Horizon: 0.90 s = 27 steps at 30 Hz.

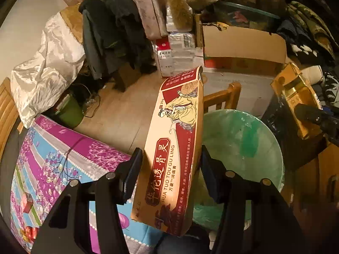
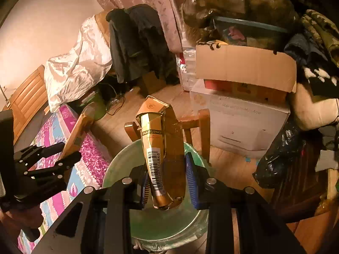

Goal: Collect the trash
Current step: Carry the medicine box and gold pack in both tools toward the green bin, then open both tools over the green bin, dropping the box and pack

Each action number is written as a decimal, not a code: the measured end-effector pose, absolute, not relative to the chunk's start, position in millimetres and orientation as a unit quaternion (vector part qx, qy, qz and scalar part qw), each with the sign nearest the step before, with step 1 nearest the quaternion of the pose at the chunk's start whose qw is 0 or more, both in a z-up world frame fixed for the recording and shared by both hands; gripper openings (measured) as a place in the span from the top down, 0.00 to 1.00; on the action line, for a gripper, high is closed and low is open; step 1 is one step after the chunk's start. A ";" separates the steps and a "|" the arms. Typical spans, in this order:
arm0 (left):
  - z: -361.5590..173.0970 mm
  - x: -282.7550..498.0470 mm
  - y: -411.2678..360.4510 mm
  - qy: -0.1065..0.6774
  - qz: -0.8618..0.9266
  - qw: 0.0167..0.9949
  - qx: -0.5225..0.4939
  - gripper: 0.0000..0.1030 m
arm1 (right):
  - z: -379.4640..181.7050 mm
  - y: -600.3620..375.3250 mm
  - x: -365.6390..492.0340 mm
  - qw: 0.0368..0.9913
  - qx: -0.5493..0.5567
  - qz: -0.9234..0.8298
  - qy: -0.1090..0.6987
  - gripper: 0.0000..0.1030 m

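Observation:
My left gripper is shut on a long cream and red ointment carton, which stands tilted between the pads beside the rim of a bin with a green liner. In the right wrist view my right gripper is shut on a crumpled gold cigarette pack with a barcode, held directly over the green-lined bin. The left gripper and its carton show at the left of that view. The right gripper's gold pack shows at the right edge of the left wrist view.
A table with a purple and blue flowered cloth lies left of the bin. A wooden chair stands behind the bin. Cardboard boxes, a white box, black bags and draped clothes crowd the far side.

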<state>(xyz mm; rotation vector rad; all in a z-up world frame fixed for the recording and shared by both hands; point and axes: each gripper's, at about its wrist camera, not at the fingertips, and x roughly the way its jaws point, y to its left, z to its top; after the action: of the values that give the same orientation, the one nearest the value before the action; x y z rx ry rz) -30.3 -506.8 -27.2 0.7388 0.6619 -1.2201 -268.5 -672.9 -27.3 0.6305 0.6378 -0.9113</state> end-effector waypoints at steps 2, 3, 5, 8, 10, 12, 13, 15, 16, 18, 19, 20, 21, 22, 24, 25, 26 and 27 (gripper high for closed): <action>-29.6 -31.3 -508.4 0.306 -0.559 0.697 0.329 0.49 | -28.8 -672.3 -267.1 0.801 0.297 -0.424 0.300 0.69; -30.2 -31.8 -508.1 0.309 -0.564 0.692 0.328 0.49 | -30.2 -672.4 -267.2 0.801 0.298 -0.423 0.302 0.69; -31.9 -35.8 -507.7 0.307 -0.573 0.684 0.330 0.49 | -31.5 -672.6 -268.0 0.800 0.301 -0.422 0.302 0.69; -34.0 -41.8 -508.9 0.305 -0.584 0.676 0.331 0.49 | -30.7 -671.9 -266.7 0.803 0.305 -0.416 0.299 0.69; -34.5 -43.2 -510.5 0.307 -0.592 0.671 0.324 0.48 | -31.6 -671.8 -264.7 0.805 0.305 -0.412 0.298 0.69; -36.1 -43.2 -511.9 0.310 -0.600 0.664 0.321 0.41 | -35.6 -674.5 -263.6 0.810 0.306 -0.405 0.294 0.65; -37.2 -42.4 -512.9 0.310 -0.596 0.667 0.323 0.36 | -39.8 -677.2 -263.1 0.811 0.310 -0.399 0.294 0.44; -37.8 -37.3 -511.2 0.310 -0.594 0.670 0.318 0.33 | -45.1 -679.1 -263.4 0.812 0.310 -0.401 0.289 0.36; -37.8 -36.3 -510.5 0.312 -0.594 0.670 0.317 0.33 | -46.9 -679.2 -263.5 0.811 0.311 -0.402 0.289 0.36; -37.9 -31.8 -509.4 0.315 -0.588 0.676 0.314 0.33 | -50.5 -680.4 -264.7 0.807 0.318 -0.406 0.288 0.37; -38.1 -30.2 -509.1 0.316 -0.585 0.678 0.313 0.33 | -51.6 -681.1 -265.3 0.807 0.321 -0.405 0.287 0.37; -37.9 -28.4 -509.0 0.319 -0.582 0.680 0.310 0.33 | -52.2 -681.6 -266.1 0.806 0.322 -0.406 0.286 0.38; -37.8 -27.0 -508.7 0.321 -0.580 0.682 0.308 0.33 | -52.4 -681.7 -266.5 0.806 0.322 -0.407 0.285 0.38; -37.7 -25.4 -507.6 0.322 -0.579 0.684 0.306 0.33 | -52.2 -681.9 -266.7 0.806 0.321 -0.407 0.285 0.38; -38.0 -24.7 -505.6 0.323 -0.578 0.685 0.304 0.33 | -50.7 -681.9 -266.7 0.808 0.320 -0.408 0.282 0.38; -38.2 -25.0 -504.2 0.321 -0.578 0.686 0.304 0.33 | -50.3 -682.2 -266.9 0.809 0.319 -0.407 0.281 0.38; -38.7 -24.8 -502.0 0.319 -0.576 0.688 0.305 0.33 | -49.4 -681.3 -265.5 0.810 0.318 -0.406 0.280 0.38; -38.9 -24.5 -500.5 0.318 -0.575 0.689 0.306 0.33 | -49.3 -681.5 -264.9 0.811 0.318 -0.405 0.279 0.38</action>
<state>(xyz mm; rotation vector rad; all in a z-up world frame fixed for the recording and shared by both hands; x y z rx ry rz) -24.5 -500.5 -38.9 0.6843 0.7107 -1.2861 -264.9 -681.5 -49.3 0.6784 0.5952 -0.8656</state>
